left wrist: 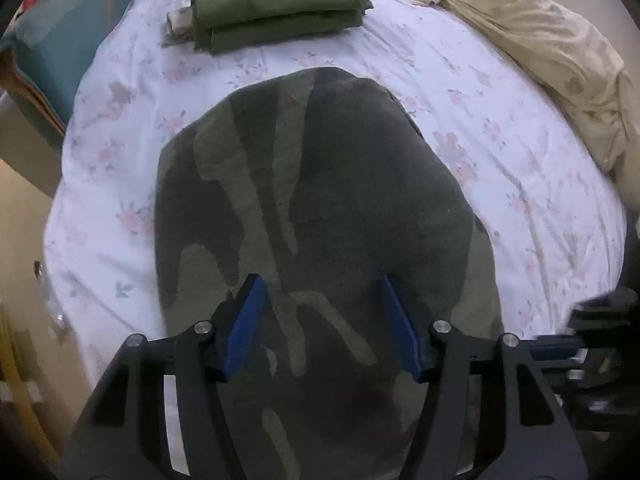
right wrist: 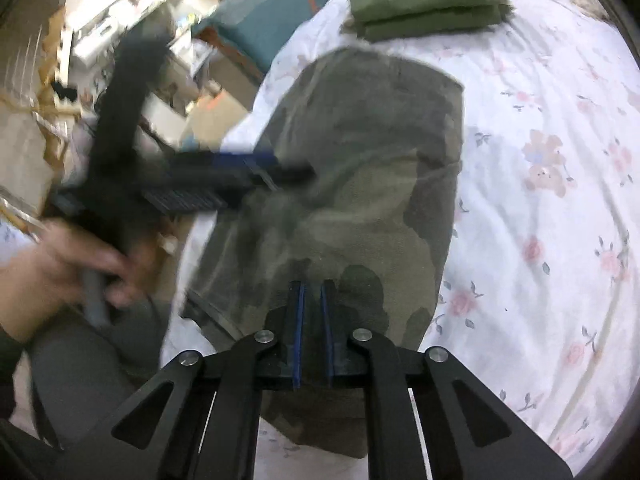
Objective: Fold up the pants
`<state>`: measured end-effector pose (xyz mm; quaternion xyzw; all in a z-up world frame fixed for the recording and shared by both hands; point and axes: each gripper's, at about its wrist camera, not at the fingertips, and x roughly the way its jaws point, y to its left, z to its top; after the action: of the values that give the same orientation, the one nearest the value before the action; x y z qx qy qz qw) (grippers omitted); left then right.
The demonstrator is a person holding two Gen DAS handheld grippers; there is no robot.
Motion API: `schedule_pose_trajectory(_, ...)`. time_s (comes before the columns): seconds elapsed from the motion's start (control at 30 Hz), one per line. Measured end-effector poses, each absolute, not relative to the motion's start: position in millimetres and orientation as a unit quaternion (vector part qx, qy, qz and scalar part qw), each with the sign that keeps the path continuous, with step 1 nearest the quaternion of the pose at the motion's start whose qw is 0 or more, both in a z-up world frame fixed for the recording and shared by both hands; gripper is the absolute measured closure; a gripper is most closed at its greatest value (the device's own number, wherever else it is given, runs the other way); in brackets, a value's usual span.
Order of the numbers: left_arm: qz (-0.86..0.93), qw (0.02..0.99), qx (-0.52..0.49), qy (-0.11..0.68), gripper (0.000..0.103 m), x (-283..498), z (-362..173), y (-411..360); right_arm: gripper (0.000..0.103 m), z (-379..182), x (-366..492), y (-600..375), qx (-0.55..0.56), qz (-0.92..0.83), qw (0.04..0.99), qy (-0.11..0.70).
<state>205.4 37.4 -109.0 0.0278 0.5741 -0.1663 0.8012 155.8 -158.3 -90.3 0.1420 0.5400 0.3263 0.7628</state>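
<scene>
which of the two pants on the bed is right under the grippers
The camouflage-patterned pants, spread beneath both grippers; the plain olive-green folded pants lie apart at the far end of the floral bedsheet.

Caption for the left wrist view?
Open left gripper over camouflage pants on floral bedsheet, folded green pants beyond.

Near end of camouflage pants (left wrist: 312,208) cut off by lower edge of left wrist view, partly covered by left hand-held gripper (left wrist: 322,320). Seen from right wrist view, left hand-held gripper (right wrist: 224,178) and hand (right wrist: 68,276) smeared by motion blur; finger gap unreadable there. Cannot tell whether cloth sits pinched in right hand-held gripper (right wrist: 312,328). Clutter (right wrist: 100,52) beyond bed's left edge too blurred to identify.
</scene>
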Motion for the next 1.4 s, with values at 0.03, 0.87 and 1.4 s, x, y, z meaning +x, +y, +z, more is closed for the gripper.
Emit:
schedule_pose_trajectory(0.03,-0.168,0.798,0.014,0.579,0.044,210,-111,38,0.092,-87,155,-167,0.167,0.32,0.765,0.534)
schedule_pose_trajectory(0.87,-0.178,0.808,0.005,0.562,0.044,220,-95,19,0.067,-162,66,-189,0.453,0.135,0.722,0.505)
schedule_pose_trajectory(1.4,-0.136,0.858,-0.167,0.466,0.02,240,-50,96,0.076,-132,186,-378,0.405,0.067,0.75,0.519)
